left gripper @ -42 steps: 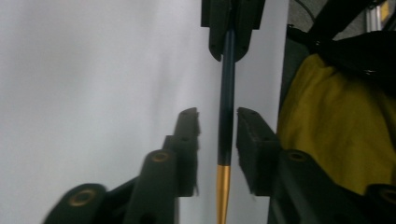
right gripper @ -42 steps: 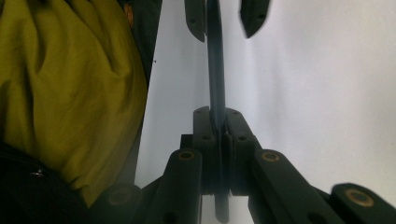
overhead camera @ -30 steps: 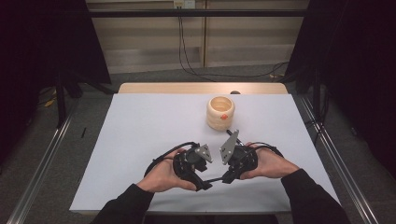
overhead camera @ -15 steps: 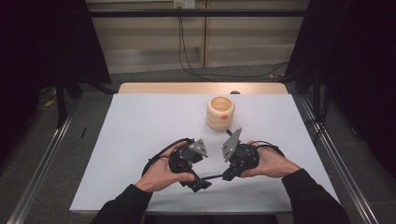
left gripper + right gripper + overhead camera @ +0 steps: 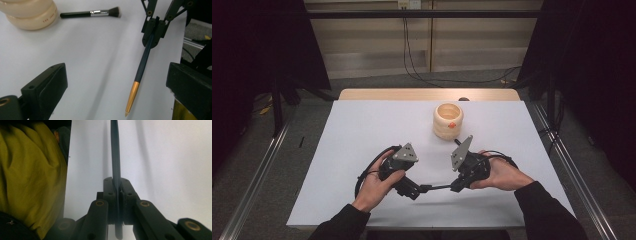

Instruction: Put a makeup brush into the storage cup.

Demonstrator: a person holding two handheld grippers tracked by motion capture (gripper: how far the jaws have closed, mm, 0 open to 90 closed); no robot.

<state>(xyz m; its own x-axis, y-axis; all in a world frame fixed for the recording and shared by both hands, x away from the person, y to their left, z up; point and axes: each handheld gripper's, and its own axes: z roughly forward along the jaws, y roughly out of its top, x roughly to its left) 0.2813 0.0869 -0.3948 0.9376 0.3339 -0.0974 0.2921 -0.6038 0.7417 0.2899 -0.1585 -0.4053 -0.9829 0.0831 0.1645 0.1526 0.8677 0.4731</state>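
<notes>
Left gripper view: left gripper (image 5: 412, 189) jaws just opening wide, nothing between them | right gripper (image 5: 152, 35) clamping dark pen (image 5: 140, 75), gold tip hanging over white surface (image 5: 87, 62) | advising: keeping clamp firm, carrying pen level toward beige holder (image 5: 448, 120), avoiding brush (image 5: 91, 13).

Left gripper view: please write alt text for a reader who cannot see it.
The right gripper holds a dark pen with a gold tip above the white table. The left gripper has just opened. Behind lie a makeup brush and a cream holder.
</notes>
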